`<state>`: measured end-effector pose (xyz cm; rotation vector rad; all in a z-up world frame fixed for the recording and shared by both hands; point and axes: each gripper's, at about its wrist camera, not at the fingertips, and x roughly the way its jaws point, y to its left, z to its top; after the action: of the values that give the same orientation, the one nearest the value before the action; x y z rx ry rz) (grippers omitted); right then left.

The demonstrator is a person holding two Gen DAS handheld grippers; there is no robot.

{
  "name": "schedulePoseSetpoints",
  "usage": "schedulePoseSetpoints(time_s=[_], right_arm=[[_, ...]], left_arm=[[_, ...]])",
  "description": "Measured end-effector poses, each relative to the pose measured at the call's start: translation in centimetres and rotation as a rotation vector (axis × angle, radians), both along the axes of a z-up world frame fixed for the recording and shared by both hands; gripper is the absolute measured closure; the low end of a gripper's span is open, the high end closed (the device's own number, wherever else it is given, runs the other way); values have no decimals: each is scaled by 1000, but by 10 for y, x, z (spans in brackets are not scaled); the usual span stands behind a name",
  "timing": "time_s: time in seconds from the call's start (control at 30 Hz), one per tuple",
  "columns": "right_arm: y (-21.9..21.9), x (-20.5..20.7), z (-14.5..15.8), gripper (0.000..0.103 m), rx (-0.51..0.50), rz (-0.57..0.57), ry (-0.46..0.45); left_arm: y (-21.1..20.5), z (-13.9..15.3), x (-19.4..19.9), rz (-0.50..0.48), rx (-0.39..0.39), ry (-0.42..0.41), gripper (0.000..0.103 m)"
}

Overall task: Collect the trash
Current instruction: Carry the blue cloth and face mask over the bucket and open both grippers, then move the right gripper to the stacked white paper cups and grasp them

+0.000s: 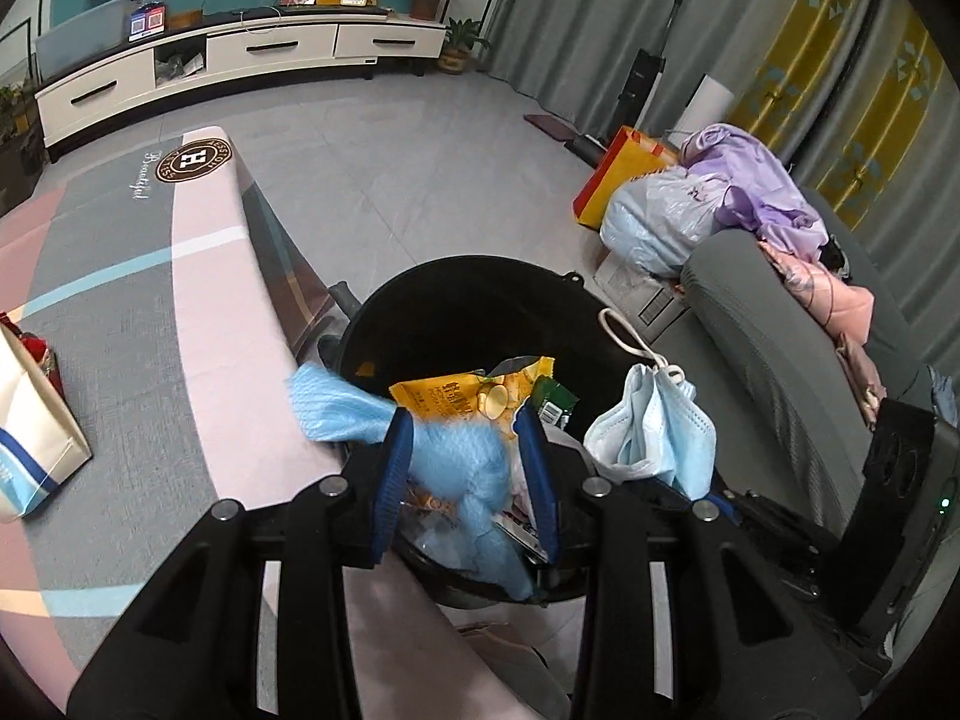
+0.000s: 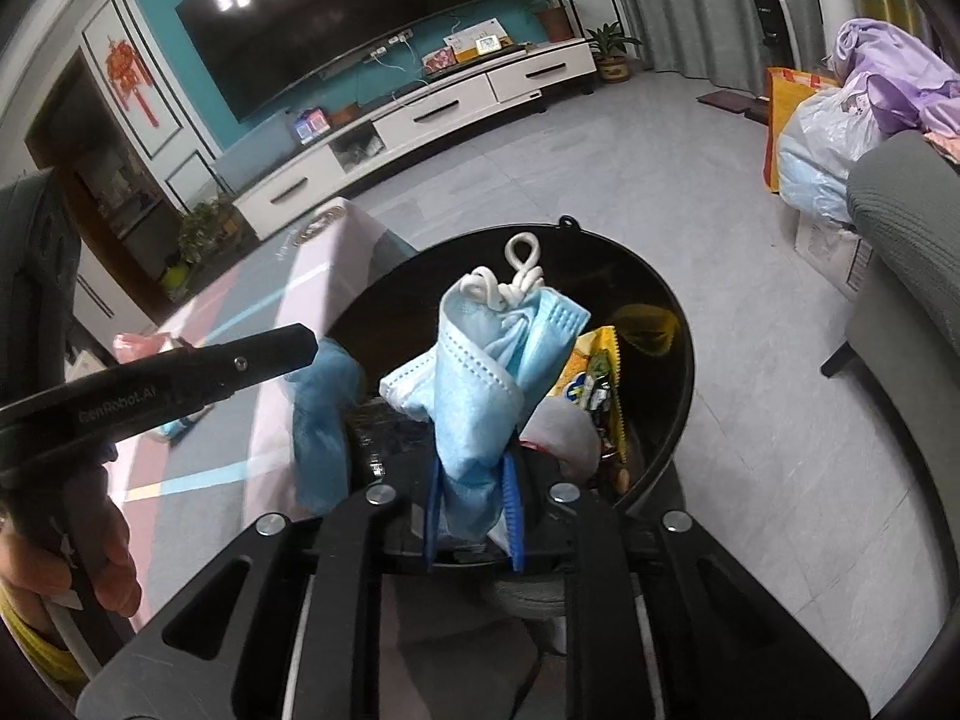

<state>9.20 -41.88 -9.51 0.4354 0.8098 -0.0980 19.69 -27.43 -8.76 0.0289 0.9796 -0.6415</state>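
A black trash bin (image 1: 420, 294) (image 2: 678, 372) stands beside the table and holds a yellow snack wrapper (image 1: 462, 396) (image 2: 591, 372) and other wrappers. My left gripper (image 1: 465, 420) is over the bin's near rim with its jaws apart; a crumpled blue cloth-like piece (image 1: 462, 468) (image 2: 321, 420) hangs between them, blurred, grip unclear. My right gripper (image 2: 471, 480) is shut on a blue face mask (image 2: 480, 372) (image 1: 654, 432), held above the bin with its white ear loops on top.
A table with a pink and grey patterned cover (image 1: 198, 312) lies left of the bin. A grey sofa (image 1: 780, 360) with clothes and bags (image 1: 672, 210) is on the right. A white paper bag (image 1: 30, 420) sits on the table. A TV cabinet (image 1: 240, 60) stands far off.
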Motion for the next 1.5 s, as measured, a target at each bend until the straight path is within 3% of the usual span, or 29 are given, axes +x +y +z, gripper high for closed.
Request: schedulePoseSetpoints(time_s=[0.03, 0.1, 0.13, 0.33, 0.4, 0.47, 0.53, 0.83, 0.93, 1.03, 1.27, 1.5], right_arm=[[-1, 1, -1, 75, -4, -5, 5], [-2, 0, -3, 63, -4, -15, 7], [-3, -1, -3, 59, -2, -20, 6], [-7, -11, 6, 47, 7, -41, -11], [-7, -17, 9, 44, 15, -48, -20], [-6, -24, 13, 41, 31, -49, -26], [-3, -32, 14, 33, 45, -49, -28], [37, -39, 22, 24, 93, 60, 14], [58, -36, 26, 21, 84, 108, 23], [82, -32, 30, 20, 81, 156, 32], [138, -19, 33, 20, 35, 269, 62], [186, -4, 36, 19, -4, 368, 91]], left_arm=[[-1, -1, 1, -1, 3, 0, 61], [0, -1, 2, 4, -1, 0, 42], [1, -1, 3, 7, -4, -1, 41], [17, 9, -2, 21, -46, -6, 26], [32, 14, -7, 37, -61, -9, 14], [47, 15, -13, 56, -68, 0, 10], [64, 14, -20, 80, -68, 9, 9], [165, -4, -74, 230, -126, 103, 4], [193, -10, -91, 283, -108, 123, 3], [228, -15, -110, 340, -53, 124, 3], [295, -16, -140, 443, -21, 101, 3], [339, -14, -150, 511, -77, 91, 3]])
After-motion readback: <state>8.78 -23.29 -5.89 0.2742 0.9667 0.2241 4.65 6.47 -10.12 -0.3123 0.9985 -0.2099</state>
